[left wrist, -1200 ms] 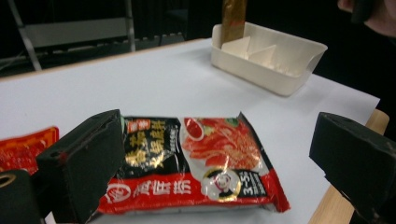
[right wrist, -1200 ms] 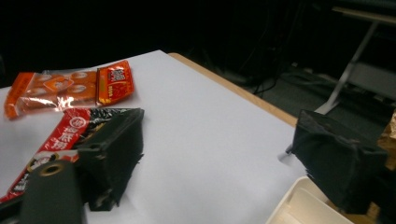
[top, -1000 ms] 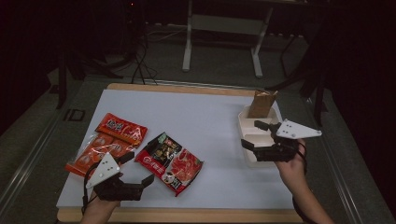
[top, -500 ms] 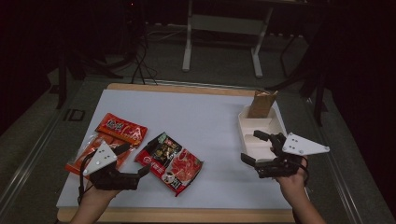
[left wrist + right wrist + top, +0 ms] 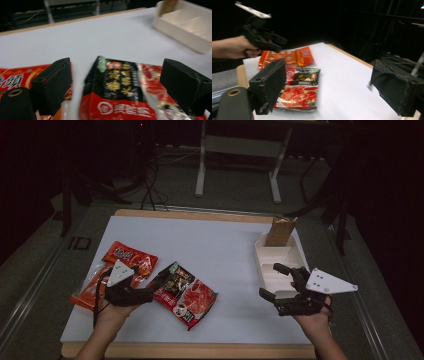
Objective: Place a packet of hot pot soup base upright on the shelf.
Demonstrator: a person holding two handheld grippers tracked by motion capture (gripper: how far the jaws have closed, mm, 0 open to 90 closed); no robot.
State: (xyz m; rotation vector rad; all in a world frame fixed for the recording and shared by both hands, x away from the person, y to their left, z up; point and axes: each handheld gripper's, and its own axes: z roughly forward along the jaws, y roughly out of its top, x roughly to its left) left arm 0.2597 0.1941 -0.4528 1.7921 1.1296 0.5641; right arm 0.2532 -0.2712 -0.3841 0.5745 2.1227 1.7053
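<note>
now my left claw [image 5: 159, 281], jaws wide but just narrowing, straddles the near end of the black-red packet [image 5: 125, 92], whose long axis runs away toward the right claw [image 5: 276, 281], itself wide and empty.

The desk [image 5: 215, 245] has a white top with a light wooden edge and stands on a grey floor [image 5: 40, 270]. Behind it the room is dark. A pale metal stand [image 5: 237, 150] with two legs rises at the back, and black cables [image 5: 150, 190] trail across the floor near it.
</note>
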